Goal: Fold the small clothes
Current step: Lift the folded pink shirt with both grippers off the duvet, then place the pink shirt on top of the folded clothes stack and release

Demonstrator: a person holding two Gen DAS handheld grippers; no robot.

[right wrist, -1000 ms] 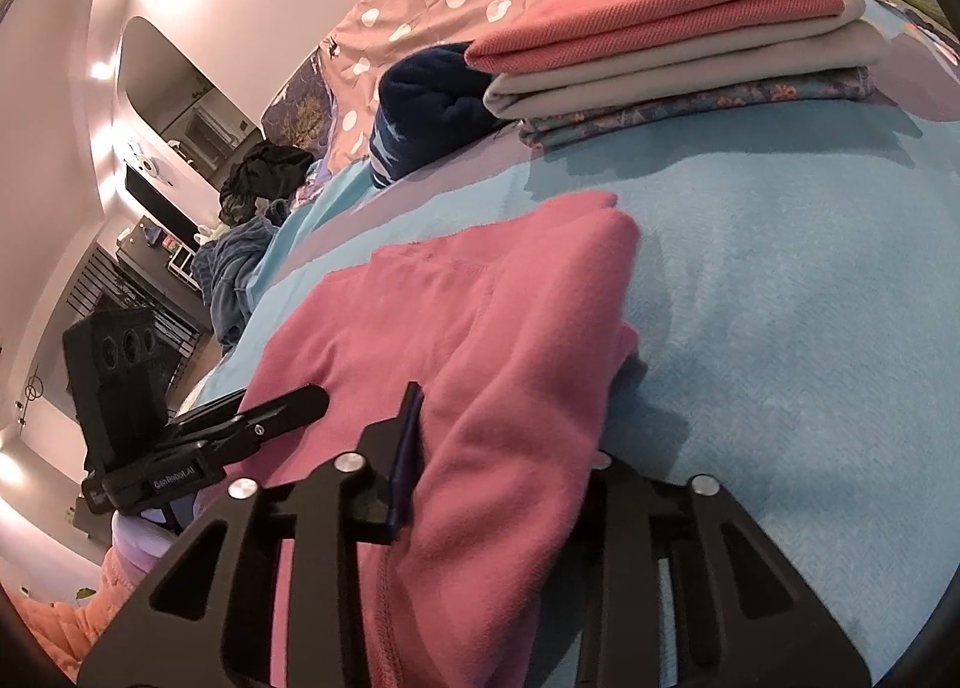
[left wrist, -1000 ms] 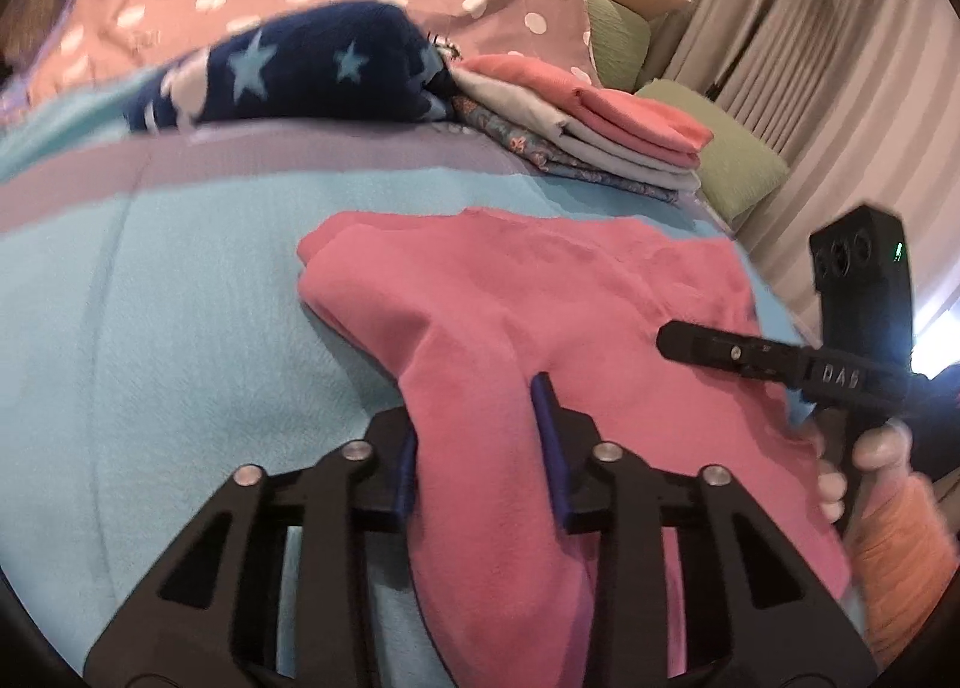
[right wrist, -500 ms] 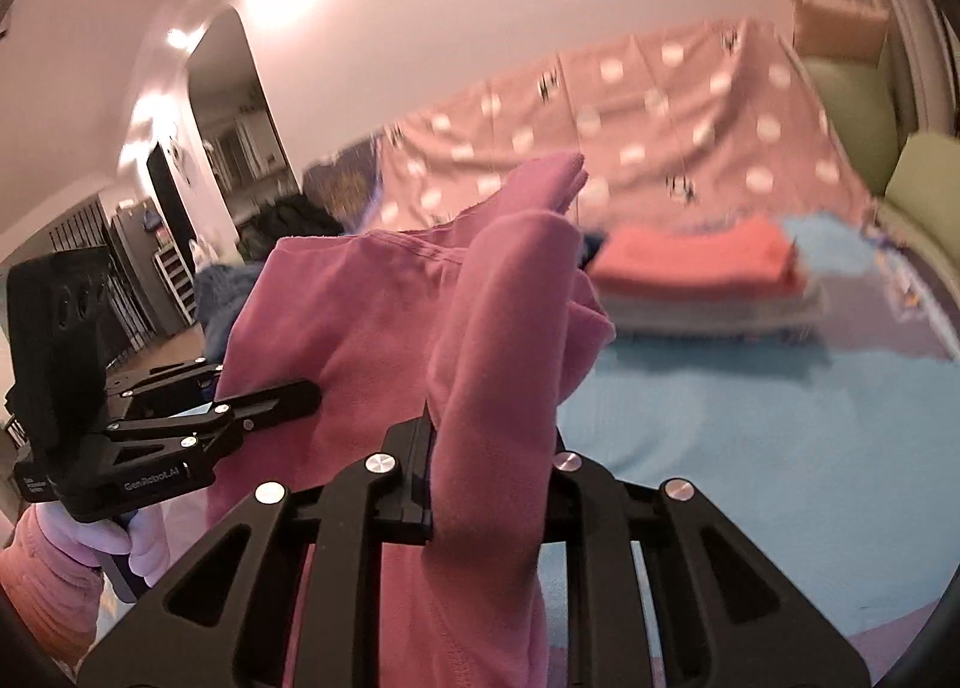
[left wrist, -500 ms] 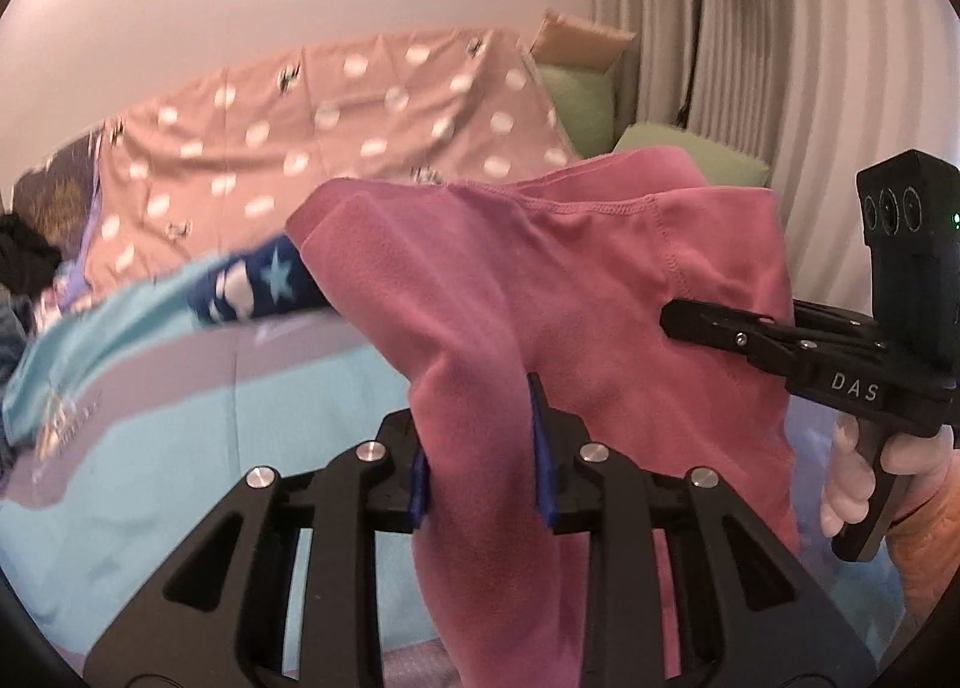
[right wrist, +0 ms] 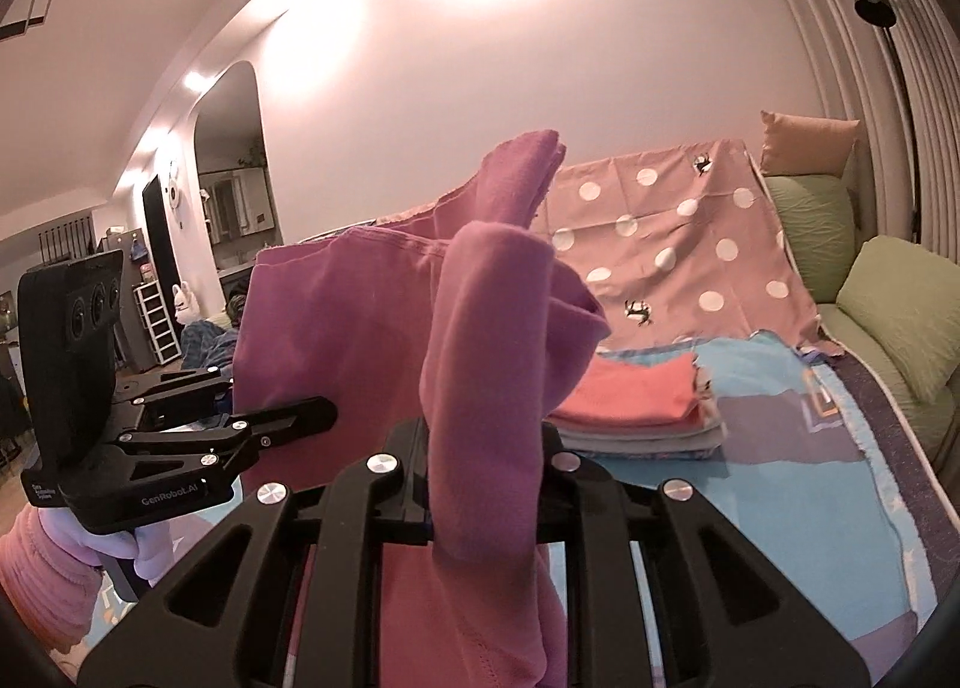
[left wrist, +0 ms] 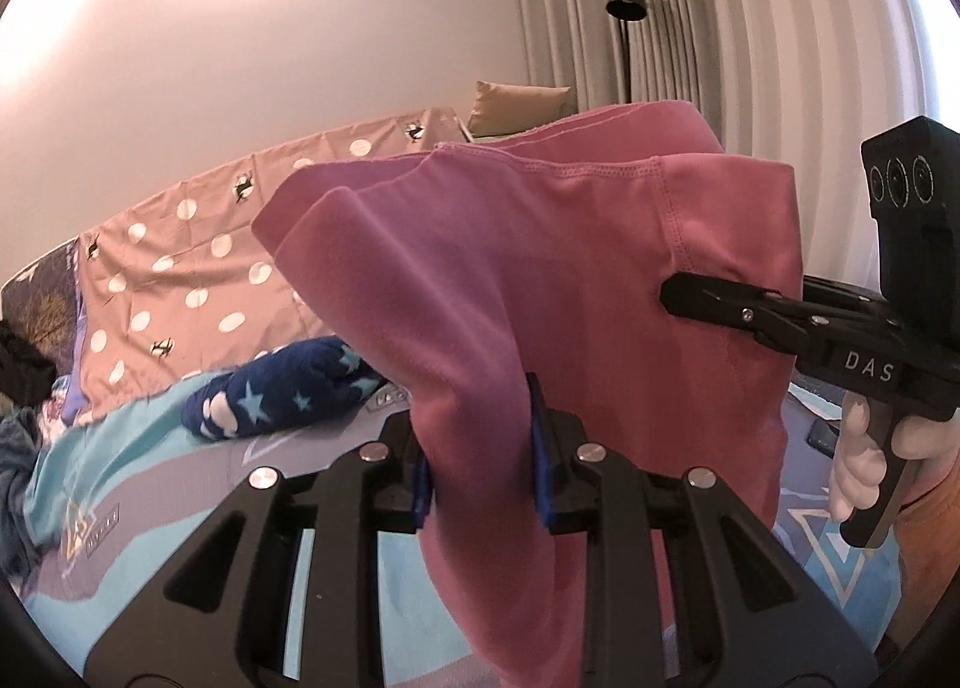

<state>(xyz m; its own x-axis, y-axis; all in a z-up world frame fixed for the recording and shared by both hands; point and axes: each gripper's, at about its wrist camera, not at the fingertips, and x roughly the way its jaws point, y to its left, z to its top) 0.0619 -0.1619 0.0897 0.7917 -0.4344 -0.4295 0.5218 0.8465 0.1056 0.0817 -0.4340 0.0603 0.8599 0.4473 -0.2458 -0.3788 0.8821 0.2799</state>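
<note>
Pink fleece garment (left wrist: 540,268) is off the bed, hanging in the air between the two hand-held grippers, above the blue blanket (left wrist: 120,484).

Left gripper (left wrist: 480,448): jaws narrow, blue pads clamped on a bunched fold of the pink fabric, cloth drooping below the jaws. Right gripper (right wrist: 486,484): also nearly closed, pinching a thick roll of the same garment, with a loose flap sticking up above the jaws. Each gripper also shows in the other's view, biting the far edge of the cloth.

Handling, my read:
- Light and fully limp. No stiffness, so it sags wherever it isn't held.
- Fleecy nap, so decent friction on the pads. Slip looks unlikely while both clamps hold.
- Not fragile. Fine to pull taut.
- Thick when bunched. Both grips hold several layers, which hides where the true edges are.

Best hold is on the stitched hem or corners, one layer pair per gripper, hands well apart so the panel hangs flat. The current grips look too gathered for a clean crease.

Folded stack (right wrist: 636,406), coral piece on top, sits on the blanket beyond. Navy star-print item (left wrist: 282,388) lies unfolded near the polka-dot sheet (left wrist: 180,268).
</note>
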